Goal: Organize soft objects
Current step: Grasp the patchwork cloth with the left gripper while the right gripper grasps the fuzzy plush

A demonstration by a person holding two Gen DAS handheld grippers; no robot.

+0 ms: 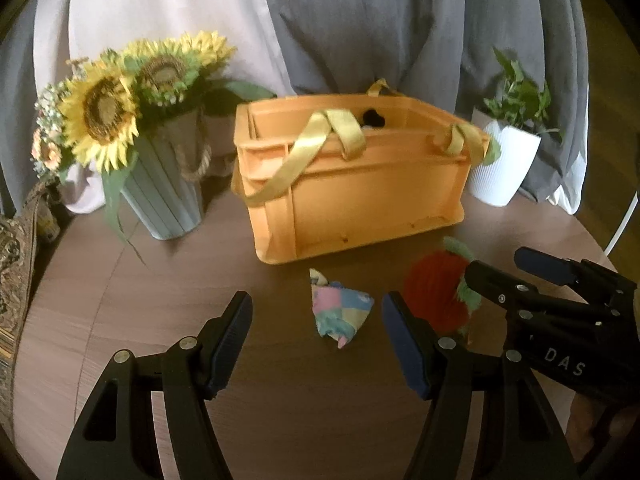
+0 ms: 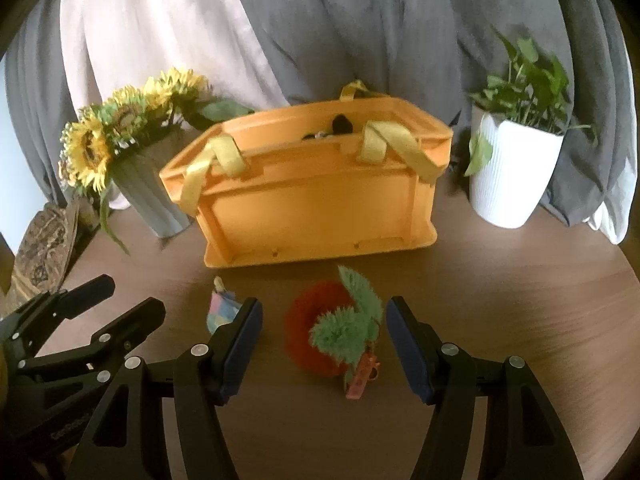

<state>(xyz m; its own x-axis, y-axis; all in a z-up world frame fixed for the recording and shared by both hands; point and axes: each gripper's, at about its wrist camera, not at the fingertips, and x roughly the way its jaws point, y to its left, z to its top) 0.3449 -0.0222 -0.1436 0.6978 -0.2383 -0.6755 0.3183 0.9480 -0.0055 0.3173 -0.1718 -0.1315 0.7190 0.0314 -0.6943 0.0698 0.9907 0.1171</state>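
Observation:
An orange crate [image 1: 360,196] with yellow straps stands on the round wooden table [image 1: 160,300]; a dark soft item [image 1: 370,119] shows inside it. In front lie a pastel patchwork pouch [image 1: 340,312] and a red plush fruit with green leaves [image 1: 438,294]. My left gripper [image 1: 316,338] is open and empty, with the pouch lying between and just beyond its fingertips. My right gripper [image 2: 324,344] is open and empty, its fingers either side of the red plush [image 2: 316,332]. The crate [image 2: 312,200], the pouch [image 2: 224,310] and the left gripper [image 2: 108,304] also show in the right wrist view.
A vase of sunflowers [image 1: 120,120] stands left of the crate and a white potted plant [image 1: 508,156] right of it. Grey and pale curtains [image 1: 320,20] hang behind. A patterned cushion [image 1: 16,280] sits at the table's left edge.

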